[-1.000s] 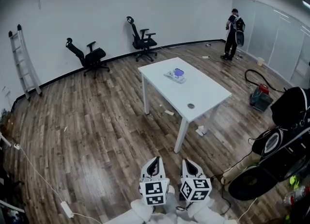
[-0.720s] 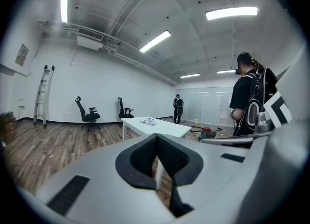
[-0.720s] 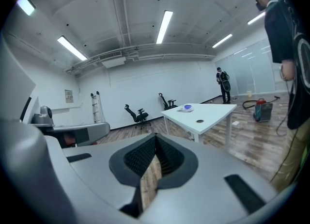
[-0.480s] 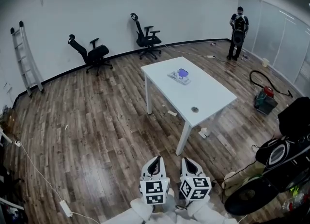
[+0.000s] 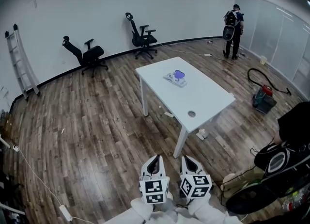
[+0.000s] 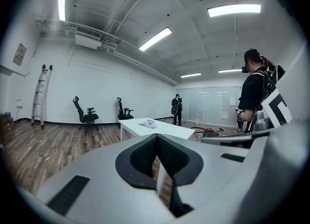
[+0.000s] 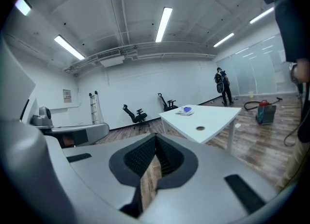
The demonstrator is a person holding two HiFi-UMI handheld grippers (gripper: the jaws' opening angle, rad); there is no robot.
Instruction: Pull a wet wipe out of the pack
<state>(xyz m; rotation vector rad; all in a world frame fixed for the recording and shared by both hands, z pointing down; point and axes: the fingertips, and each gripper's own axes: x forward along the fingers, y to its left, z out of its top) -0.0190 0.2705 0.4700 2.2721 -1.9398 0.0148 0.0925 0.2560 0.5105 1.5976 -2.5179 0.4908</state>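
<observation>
Wet wipe pack (image 5: 175, 77) lies flat on the far half of the white table (image 5: 208, 97); a round cable hole (image 5: 192, 114) sits toward the table's near end. Beyond the table, two office chairs (image 5: 87, 55) and a ladder (image 5: 19, 60) line the white wall, and a person (image 5: 231, 26) stands off its far right. Wood floor (image 5: 97, 121) separates the table from the left gripper (image 5: 154, 160) and right gripper (image 5: 190, 161), which are side by side, each with its jaws closed and empty.

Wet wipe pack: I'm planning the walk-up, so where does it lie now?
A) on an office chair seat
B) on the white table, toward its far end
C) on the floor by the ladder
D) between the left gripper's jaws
B: the wet wipe pack lies on the white table, beyond the round hole, toward the far end.
</observation>
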